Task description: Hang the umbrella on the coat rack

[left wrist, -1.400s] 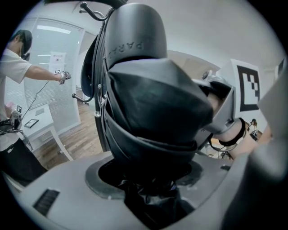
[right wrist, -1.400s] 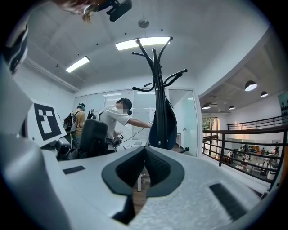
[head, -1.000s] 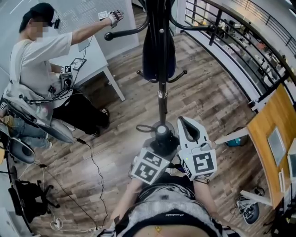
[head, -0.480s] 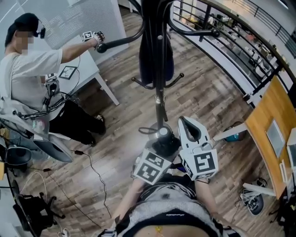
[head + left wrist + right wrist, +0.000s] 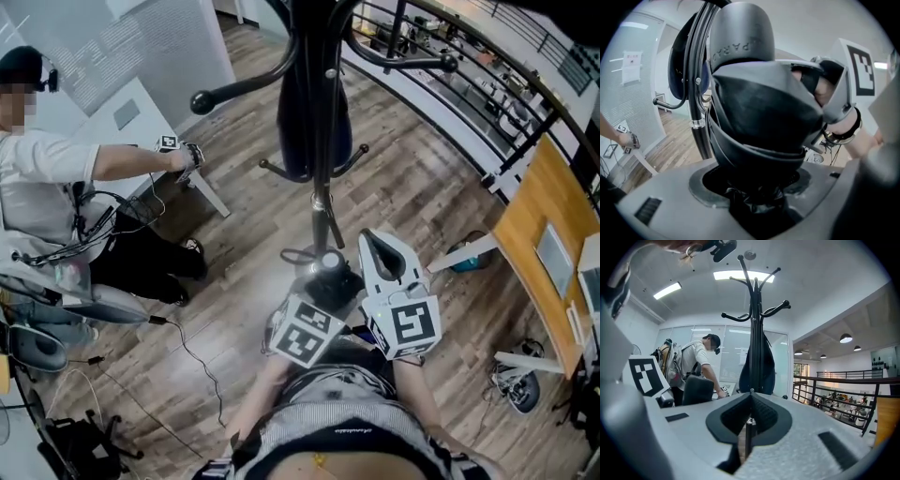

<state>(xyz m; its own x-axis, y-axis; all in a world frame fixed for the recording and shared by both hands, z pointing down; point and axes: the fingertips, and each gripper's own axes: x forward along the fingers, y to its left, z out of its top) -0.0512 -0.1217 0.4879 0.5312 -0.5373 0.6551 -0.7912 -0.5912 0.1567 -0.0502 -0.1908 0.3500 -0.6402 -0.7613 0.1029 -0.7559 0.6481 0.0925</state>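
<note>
The left gripper (image 5: 754, 185) clamps wide around the folded black umbrella (image 5: 764, 122). The right gripper (image 5: 751, 395), just beside it, is closed and empty. The coat rack (image 5: 753, 324) stands ahead of both.

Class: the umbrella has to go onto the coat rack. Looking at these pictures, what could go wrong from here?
1. The left tongs seem to grip the umbrella by soft folded fabric, so it may slip when lifted.
2. A dark blue item already hangs on the coat rack; the umbrella could snag or knock it.
3. The rack's pole is slim; a push might rock it towards the person nearby.
</note>
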